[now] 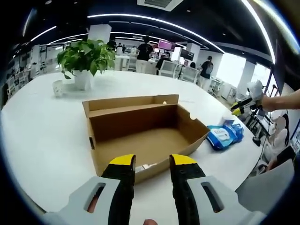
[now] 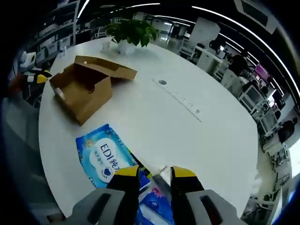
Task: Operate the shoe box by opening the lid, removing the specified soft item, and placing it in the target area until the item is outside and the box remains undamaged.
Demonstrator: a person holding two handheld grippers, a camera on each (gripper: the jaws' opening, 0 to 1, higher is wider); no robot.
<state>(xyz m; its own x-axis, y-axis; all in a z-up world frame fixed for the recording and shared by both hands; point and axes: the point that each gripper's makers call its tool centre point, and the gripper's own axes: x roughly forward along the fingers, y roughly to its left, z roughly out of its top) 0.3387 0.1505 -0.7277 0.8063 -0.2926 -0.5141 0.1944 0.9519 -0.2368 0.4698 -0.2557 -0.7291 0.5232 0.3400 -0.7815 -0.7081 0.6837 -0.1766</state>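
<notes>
- My left gripper (image 1: 152, 161) hangs open, empty, over the open shoe box (image 1: 145, 131).
- My right gripper (image 2: 154, 174) — jaws parted — hovers over the blue tissue packs (image 2: 105, 157) near the surface (image 2: 187, 140) edge.

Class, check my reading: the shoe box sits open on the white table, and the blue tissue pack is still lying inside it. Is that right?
Not quite. The shoe box is open on the white table, but the blue tissue pack lies outside it, on the table beside the box. The left gripper view shows the box interior bare and the pack next to it.
</notes>
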